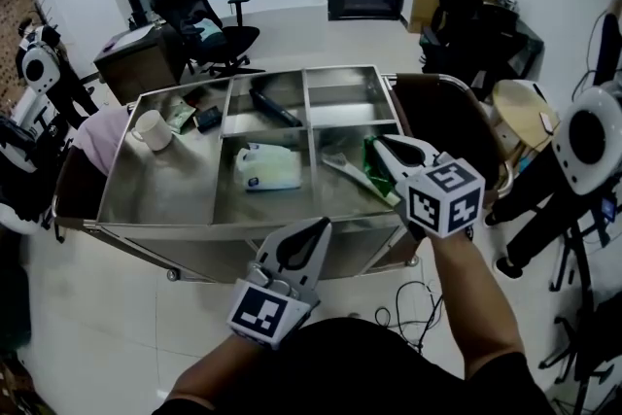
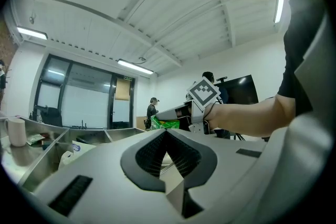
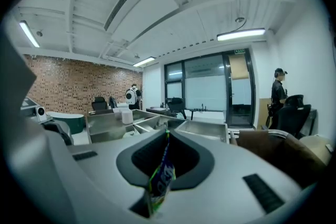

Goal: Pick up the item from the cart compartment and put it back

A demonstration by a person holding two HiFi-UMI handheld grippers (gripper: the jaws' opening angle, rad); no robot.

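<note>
Over the cart, the right gripper pinched a green packet; the left gripper sat closed, empty. A white bottle lay in its centre compartment.

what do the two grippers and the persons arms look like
Both the left gripper and the right gripper have pale grey shells tapering to a point, with black ribbed pads inside. Each carries a white cube with black square markers. The person wears a black top; the forearms are uncovered.
</note>
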